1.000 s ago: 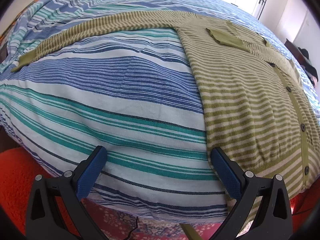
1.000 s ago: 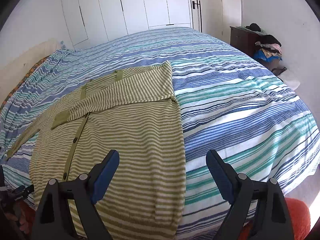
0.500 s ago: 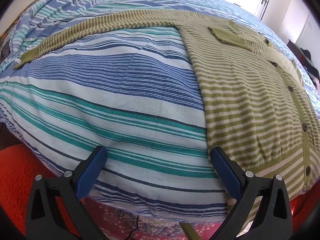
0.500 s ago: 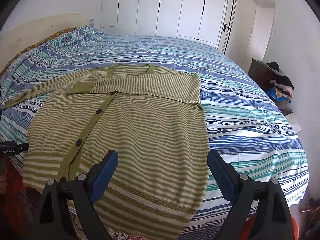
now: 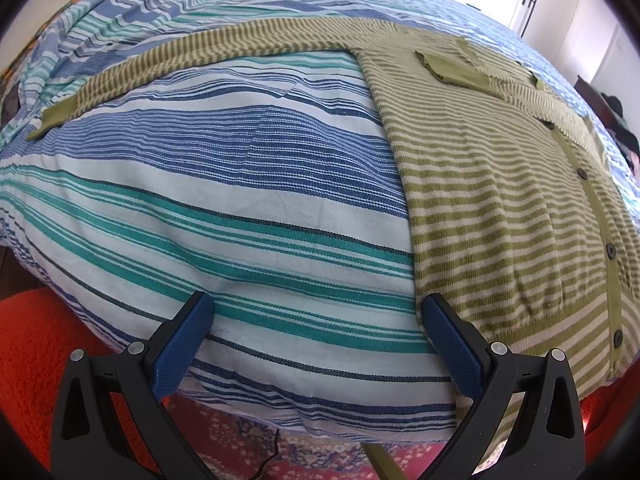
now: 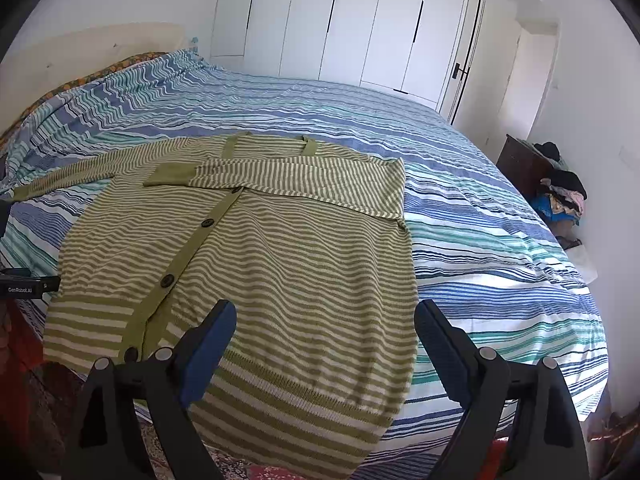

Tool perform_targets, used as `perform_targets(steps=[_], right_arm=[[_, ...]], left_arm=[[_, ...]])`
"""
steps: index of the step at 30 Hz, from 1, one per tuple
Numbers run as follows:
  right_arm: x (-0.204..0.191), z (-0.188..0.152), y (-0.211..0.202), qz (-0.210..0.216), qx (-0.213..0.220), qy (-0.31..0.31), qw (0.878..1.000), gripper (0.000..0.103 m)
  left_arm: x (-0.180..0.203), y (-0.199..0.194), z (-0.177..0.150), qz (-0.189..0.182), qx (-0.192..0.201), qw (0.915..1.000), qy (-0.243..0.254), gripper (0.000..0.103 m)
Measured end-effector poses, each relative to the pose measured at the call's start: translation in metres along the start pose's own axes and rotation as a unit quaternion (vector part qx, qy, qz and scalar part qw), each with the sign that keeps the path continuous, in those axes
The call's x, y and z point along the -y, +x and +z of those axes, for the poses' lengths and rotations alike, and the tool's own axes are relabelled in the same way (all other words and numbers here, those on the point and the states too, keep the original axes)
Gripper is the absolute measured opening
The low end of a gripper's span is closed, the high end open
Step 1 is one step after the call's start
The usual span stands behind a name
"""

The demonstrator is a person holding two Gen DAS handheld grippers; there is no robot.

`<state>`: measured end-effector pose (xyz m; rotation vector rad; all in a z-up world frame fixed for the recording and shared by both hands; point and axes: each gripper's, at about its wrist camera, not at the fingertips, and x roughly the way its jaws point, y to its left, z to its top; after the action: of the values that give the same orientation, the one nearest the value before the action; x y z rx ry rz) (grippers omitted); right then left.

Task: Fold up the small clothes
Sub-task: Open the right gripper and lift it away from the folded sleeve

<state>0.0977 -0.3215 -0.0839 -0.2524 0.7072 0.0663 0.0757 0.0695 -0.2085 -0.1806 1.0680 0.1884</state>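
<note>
Lying flat on the striped bed, the green striped cardigan has one sleeve folded across its chest and the other sleeve stretched out over the cover. The left tool hangs spread apart at the cardigan's hem corner; the right tool is also spread, above the hem. A dark cabinet with piled clothes stands beside the bed, near white wardrobe doors.

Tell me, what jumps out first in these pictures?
A green striped cardigan lies buttoned on a blue striped bed, one sleeve folded across its chest and the other sleeve stretched out sideways. Two open grippers, left and right, hover at its hem.
</note>
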Motion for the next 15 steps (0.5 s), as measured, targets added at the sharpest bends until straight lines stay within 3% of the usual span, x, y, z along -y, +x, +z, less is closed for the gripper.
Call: perform_targets(steps=[15], right_arm=[[-0.019, -0.002, 0.004, 0.006, -0.003, -0.044, 0.999, 0.09]], left_arm=[[0.001, 0.001, 0.0, 0.004, -0.002, 1.0, 0.001, 0.103]])
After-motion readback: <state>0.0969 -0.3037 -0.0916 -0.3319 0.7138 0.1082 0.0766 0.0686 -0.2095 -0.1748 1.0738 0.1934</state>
